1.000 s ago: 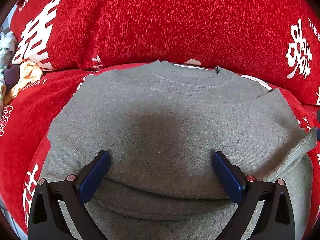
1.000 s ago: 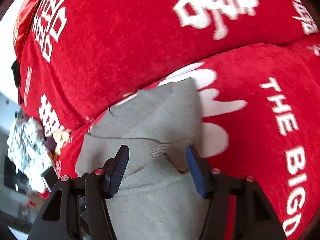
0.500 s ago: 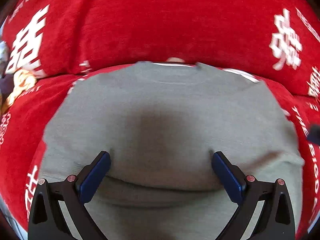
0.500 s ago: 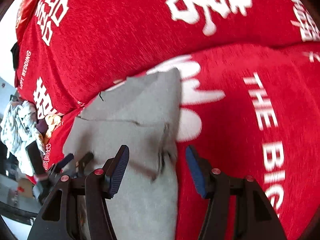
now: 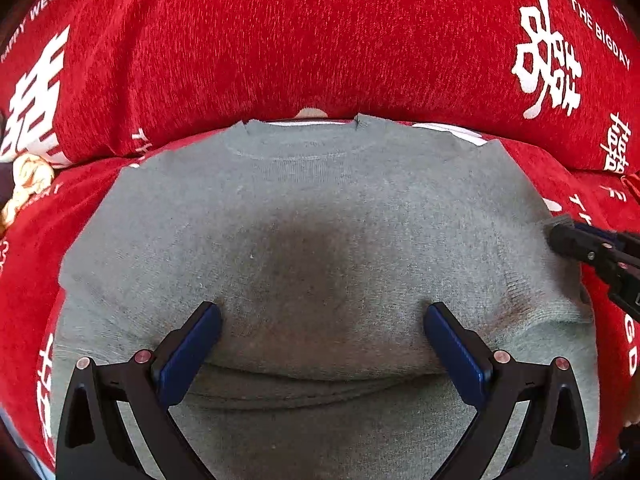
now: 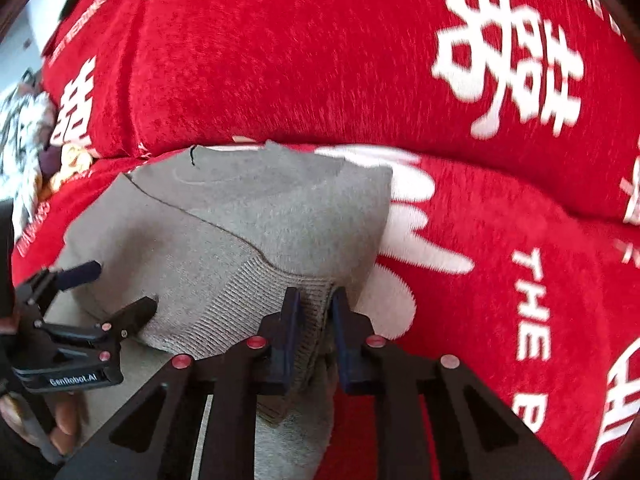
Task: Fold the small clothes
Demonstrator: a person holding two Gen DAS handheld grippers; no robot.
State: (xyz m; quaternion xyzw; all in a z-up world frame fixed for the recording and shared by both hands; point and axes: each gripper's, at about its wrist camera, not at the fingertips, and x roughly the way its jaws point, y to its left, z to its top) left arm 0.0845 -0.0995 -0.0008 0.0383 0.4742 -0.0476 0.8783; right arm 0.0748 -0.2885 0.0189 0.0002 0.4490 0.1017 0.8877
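Observation:
A small grey sweater (image 5: 320, 216) lies flat on a red sofa, collar toward the backrest, with its sleeves folded across the body. My left gripper (image 5: 322, 334) is open, its blue pads pressing down on the sweater's middle. My right gripper (image 6: 314, 320) is shut on the ribbed cuff (image 6: 248, 304) of the right sleeve at the sweater's right edge (image 6: 304, 208). The right gripper shows in the left wrist view (image 5: 592, 252) at the right edge. The left gripper shows in the right wrist view (image 6: 108, 288) at the lower left.
The red sofa seat (image 6: 500, 280) and backrest (image 5: 320, 40) carry white printed characters. A pile of other clothes (image 6: 24, 140) lies at the far left end of the sofa, also seen in the left wrist view (image 5: 24, 180).
My right gripper has closed onto the sleeve cuff, after being open around it. The sleeve now lies folded onto the body. My left gripper stays pressed, open, on the sweater.

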